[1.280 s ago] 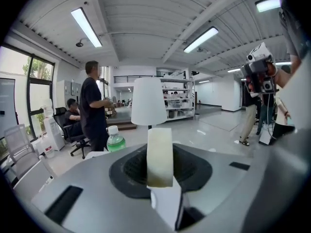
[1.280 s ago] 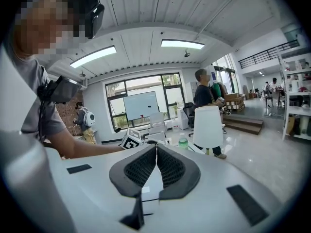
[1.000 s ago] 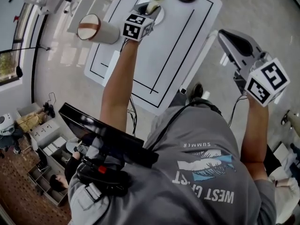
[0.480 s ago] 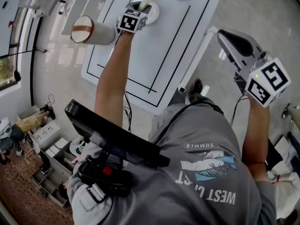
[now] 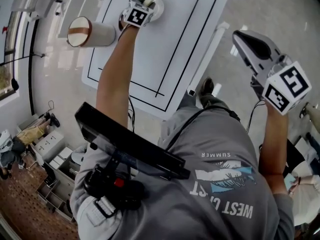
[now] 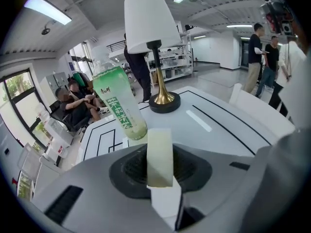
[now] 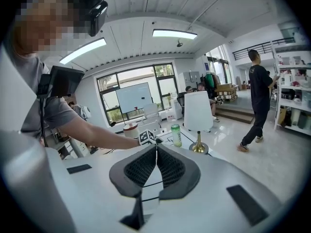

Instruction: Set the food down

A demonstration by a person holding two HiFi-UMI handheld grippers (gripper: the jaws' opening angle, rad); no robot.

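Surface: white table (image 5: 170, 59) ruled with black lines, with a small round plate (image 5: 159, 10) near its far end.
Left jaws: the left gripper (image 6: 160, 174) is partly closed, its pads clamped on the flat sides of a pale green food strip (image 6: 159, 154).
Food axis: the strip's long axis runs along the jaws and sticks out past their tips, toward the tabletop.
Key relation: in the head view the left gripper tilts down over the plate, so the strip's free end is just above it or on it; whether they touch cannot be told.
Just beyond: a green bottle (image 6: 119, 101) stands close behind the strip, and a lamp (image 6: 158, 47) stands farther back.
Right jaws: the right gripper (image 7: 155, 164) has its jaws pressed together with nothing between them, and is held off the table's near right side, well apart from the plate.
Next move, likely: lower the strip onto the plate, then part the left jaws without nudging the bottle.
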